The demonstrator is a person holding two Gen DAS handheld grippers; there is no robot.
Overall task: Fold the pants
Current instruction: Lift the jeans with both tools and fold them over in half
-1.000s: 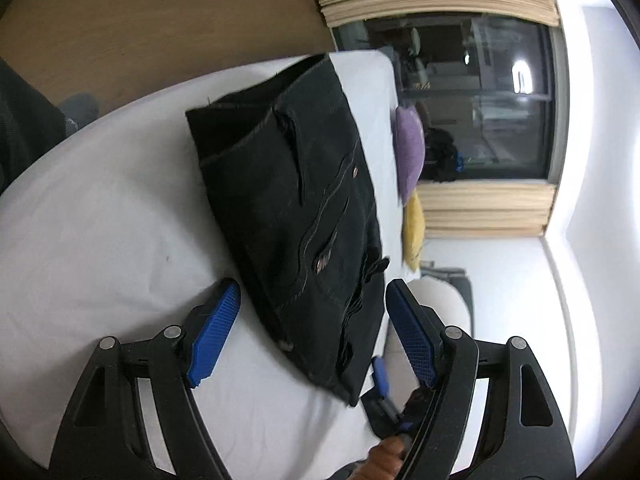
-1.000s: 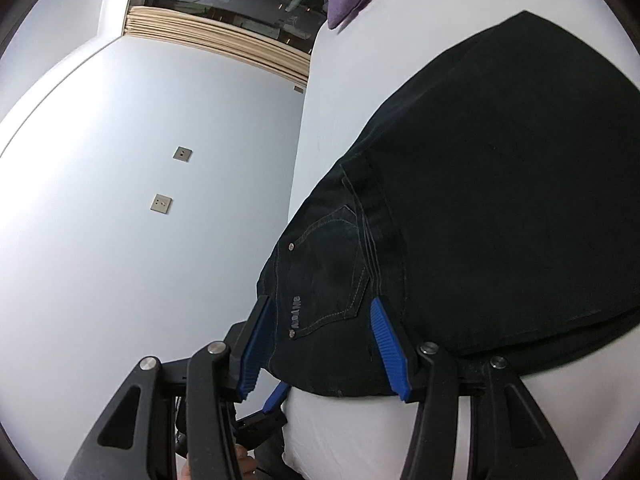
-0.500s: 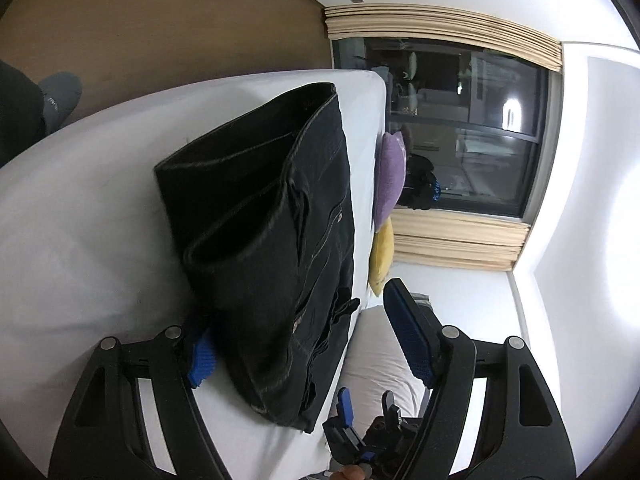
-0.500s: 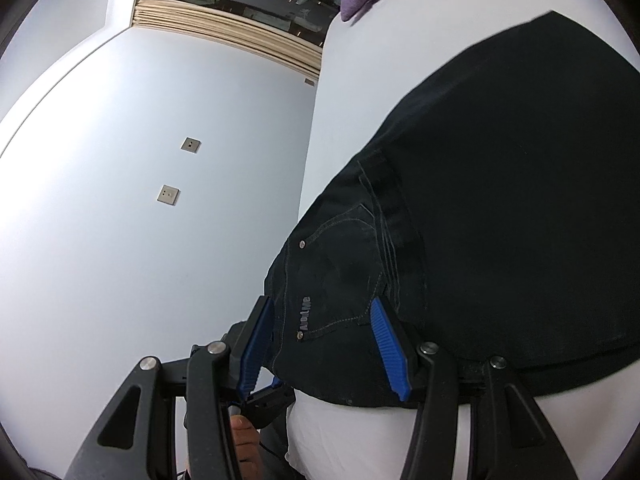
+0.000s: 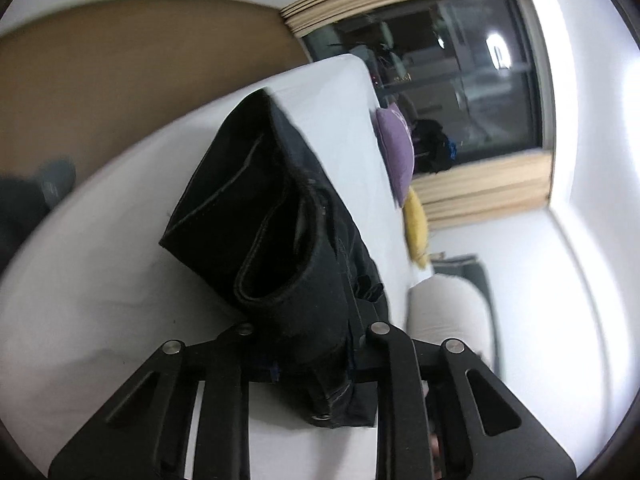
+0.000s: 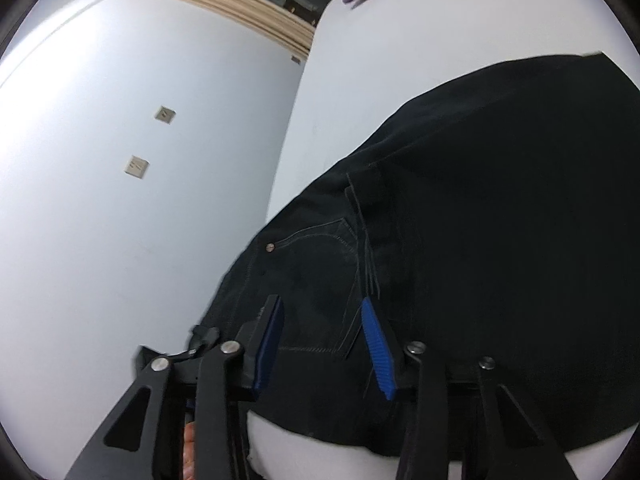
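The black pants (image 5: 276, 216) lie on the white bed (image 5: 104, 248), running from the near edge up toward one o'clock in the left wrist view, with a purple cushion (image 5: 396, 152) and a yellow one (image 5: 416, 228) off at three o'clock. The left gripper (image 5: 308, 344) has just closed and now clamps the bunched waistband end, which lifts off the sheet. The right gripper (image 6: 324, 344) has been closing too; its blue pads straddle the pocket area at six o'clock in its view, but whether they press the denim I cannot tell. To do this fold well, I would seat both grips fully, raise the two corners level together, and carry them toward twelve o'clock, keeping the edge taut so the layers land aligned.
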